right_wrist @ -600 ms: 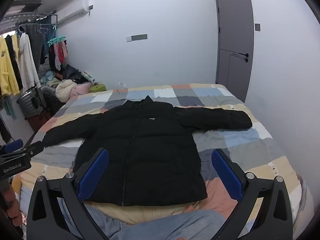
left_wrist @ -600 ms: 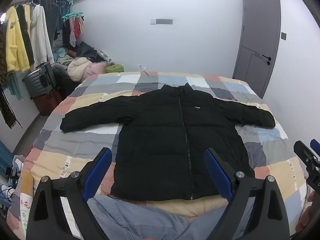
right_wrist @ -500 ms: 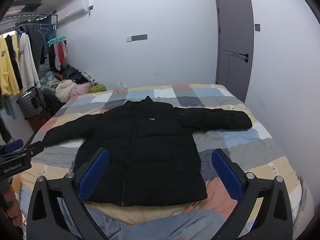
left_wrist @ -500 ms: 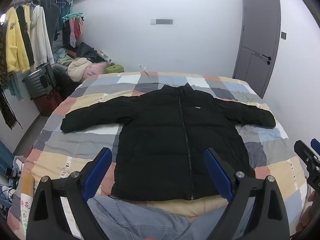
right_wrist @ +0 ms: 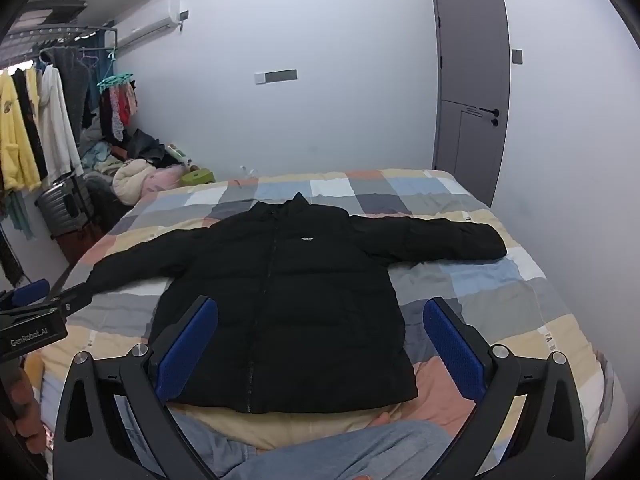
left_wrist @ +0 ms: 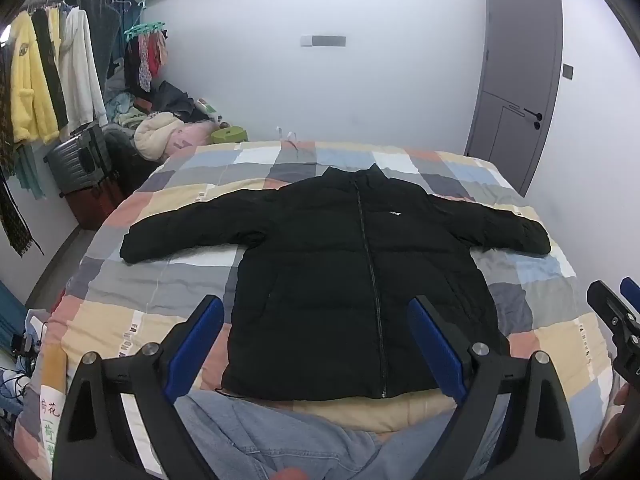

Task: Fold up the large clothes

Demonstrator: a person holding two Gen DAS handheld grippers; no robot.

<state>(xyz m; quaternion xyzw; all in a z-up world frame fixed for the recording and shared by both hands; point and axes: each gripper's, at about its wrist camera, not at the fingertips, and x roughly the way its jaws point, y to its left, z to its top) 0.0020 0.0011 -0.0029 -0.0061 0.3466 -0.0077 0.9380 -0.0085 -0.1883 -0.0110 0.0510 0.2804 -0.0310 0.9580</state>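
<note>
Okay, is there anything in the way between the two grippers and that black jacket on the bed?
Nothing visible. The black jacket lies spread flat on the checked quilt, sleeves out. The left gripper and right gripper are both open above its hem with only air between.

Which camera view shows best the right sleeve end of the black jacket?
The right wrist view: the jacket's right sleeve lies whole and large. The left wrist view shows it too, but smaller and nearer the curved edge.

Both grippers (left_wrist: 316,336) (right_wrist: 320,336), jaws wide apart
</note>
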